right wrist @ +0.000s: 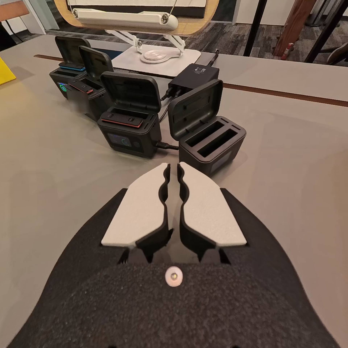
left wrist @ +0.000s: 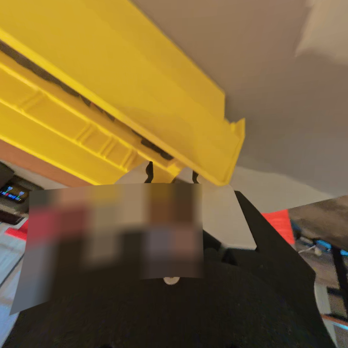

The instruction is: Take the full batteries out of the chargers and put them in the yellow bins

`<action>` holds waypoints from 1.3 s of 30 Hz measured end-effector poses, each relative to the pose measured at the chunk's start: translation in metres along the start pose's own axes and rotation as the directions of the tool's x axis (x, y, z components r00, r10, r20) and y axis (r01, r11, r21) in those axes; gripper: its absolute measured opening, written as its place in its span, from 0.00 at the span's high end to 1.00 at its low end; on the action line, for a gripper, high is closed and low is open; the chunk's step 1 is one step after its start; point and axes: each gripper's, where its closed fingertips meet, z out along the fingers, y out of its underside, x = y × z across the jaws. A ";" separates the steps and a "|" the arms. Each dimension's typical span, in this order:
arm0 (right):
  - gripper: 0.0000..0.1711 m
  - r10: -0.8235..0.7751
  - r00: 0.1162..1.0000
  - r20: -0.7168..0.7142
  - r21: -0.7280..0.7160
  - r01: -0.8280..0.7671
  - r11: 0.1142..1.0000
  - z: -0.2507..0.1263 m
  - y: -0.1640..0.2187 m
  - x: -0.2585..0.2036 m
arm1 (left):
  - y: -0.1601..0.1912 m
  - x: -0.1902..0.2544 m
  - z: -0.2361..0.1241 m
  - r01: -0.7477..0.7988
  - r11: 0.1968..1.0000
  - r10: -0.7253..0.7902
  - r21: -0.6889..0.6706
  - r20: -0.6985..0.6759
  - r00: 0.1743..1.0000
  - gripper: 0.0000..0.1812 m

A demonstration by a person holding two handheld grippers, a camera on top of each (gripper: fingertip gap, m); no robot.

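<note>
In the left wrist view, two yellow bins (left wrist: 116,79) fill the upper left, with dark batteries (left wrist: 156,147) showing in the gap between their walls. My left gripper (left wrist: 172,174) points at the bins' corner. Its black fingertips (left wrist: 149,170) stand a little apart, and a mosaic patch hides the space between the fingers. In the right wrist view, my right gripper (right wrist: 173,165) is shut and empty above the table. It is just in front of an empty open charger (right wrist: 212,148). A second charger (right wrist: 130,139) holds a red-trimmed battery (right wrist: 121,119). Two chargers farther back hold a blue-trimmed battery (right wrist: 72,66) and a tilted red-trimmed one (right wrist: 81,87).
A black power adapter (right wrist: 195,75) with cables sits behind the chargers. A white stand base (right wrist: 188,56) holds a wooden-framed board at the back. A yellow bin corner (right wrist: 4,71) shows at the left edge. The grey table (right wrist: 282,150) has open surface to the right. One gripper's finger ends stand about 65 cm off the other's.
</note>
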 end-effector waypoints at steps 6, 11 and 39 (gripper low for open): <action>0.96 0.000 1.000 0.003 -0.007 0.000 1.000 0.001 0.002 0.000 | 0.000 -0.005 0.000 0.043 0.993 -0.045 0.113 0.016 0.999 0.81; 0.96 -0.008 1.000 0.006 -0.009 0.008 1.000 0.001 0.002 -0.002 | -0.012 -0.005 -0.006 0.089 0.973 -0.090 0.212 -0.008 0.996 0.80; 0.96 -0.019 1.000 0.005 -0.027 0.019 0.999 0.004 0.006 -0.003 | -0.093 0.000 -0.049 0.187 0.818 -0.233 0.543 0.016 0.972 0.79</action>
